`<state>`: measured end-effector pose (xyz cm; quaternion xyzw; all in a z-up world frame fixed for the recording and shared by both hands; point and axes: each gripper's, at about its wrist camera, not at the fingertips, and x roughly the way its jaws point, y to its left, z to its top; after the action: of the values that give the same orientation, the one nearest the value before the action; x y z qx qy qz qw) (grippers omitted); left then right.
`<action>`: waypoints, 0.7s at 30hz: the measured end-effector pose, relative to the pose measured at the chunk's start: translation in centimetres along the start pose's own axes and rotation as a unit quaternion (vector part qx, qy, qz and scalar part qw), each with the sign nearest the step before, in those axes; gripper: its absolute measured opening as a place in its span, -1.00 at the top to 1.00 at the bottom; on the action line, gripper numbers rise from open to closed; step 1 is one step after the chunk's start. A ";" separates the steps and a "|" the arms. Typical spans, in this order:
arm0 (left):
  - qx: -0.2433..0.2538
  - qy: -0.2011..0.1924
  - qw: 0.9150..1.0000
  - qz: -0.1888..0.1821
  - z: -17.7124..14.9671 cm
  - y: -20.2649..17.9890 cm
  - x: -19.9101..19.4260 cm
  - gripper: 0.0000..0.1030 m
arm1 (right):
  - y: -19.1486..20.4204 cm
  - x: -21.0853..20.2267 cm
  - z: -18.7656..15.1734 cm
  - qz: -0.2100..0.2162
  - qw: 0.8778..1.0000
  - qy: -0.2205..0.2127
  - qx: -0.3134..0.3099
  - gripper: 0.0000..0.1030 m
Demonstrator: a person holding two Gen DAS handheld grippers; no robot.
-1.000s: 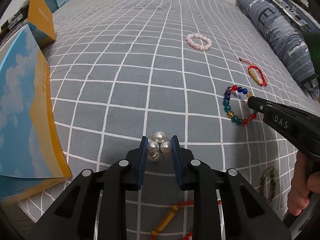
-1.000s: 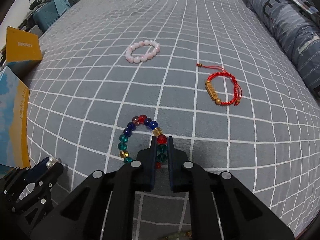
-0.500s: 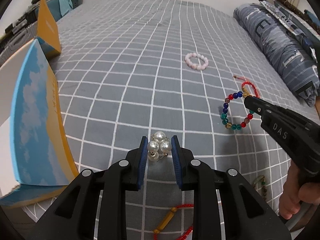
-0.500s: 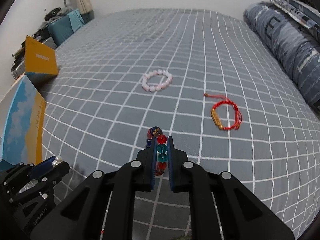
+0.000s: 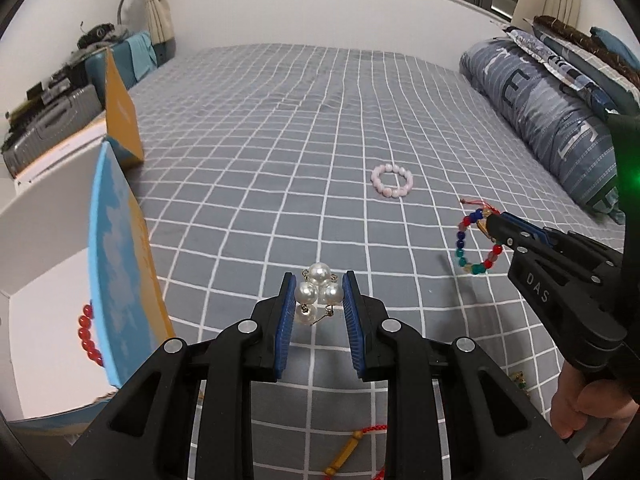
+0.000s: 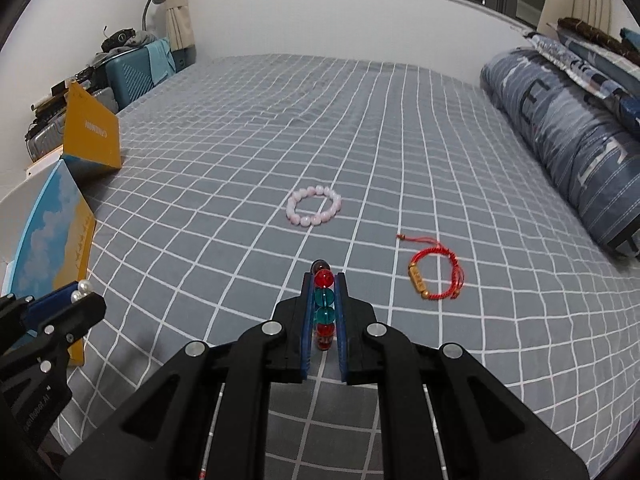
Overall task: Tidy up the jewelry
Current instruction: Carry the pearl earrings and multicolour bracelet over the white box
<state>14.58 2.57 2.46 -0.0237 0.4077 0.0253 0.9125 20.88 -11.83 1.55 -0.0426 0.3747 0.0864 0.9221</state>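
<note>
Pearl cluster (image 5: 318, 293) sits clamped in the left tool (image 5: 318, 300); the right tool (image 6: 323, 312) pinches a multicoloured bead bracelet (image 6: 323, 300). Only the left view reveals red beads (image 5: 89, 336) inside the box (image 5: 44, 300).

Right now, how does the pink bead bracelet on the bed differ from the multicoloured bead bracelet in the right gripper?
The pink bead bracelet lies flat on the grey checked bedsheet, untouched; the multicoloured glass-bead bracelet hangs lifted, pinched in the right gripper. The pink bracelet has one pale, milky colour; the multicoloured one mixes red, teal, blue and amber translucent beads. Both are closed rings of round beads.
</note>
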 end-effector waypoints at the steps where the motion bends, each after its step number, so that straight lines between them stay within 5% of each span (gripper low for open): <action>1: -0.001 -0.003 1.000 -0.001 0.1 0.1 -0.2 0.55 | 0.0 -0.2 0.0 0.001 1.000 -0.003 0.001 0.82; 21: -0.021 -0.057 0.998 0.019 2.3 2.5 -5.3 0.55 | 1.8 -5.3 4.0 0.005 0.999 -0.040 0.010 0.82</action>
<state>12.61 5.03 7.90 -0.0339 0.3544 0.0522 0.9330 19.51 -10.17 8.08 -0.0283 0.3385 0.0891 0.9363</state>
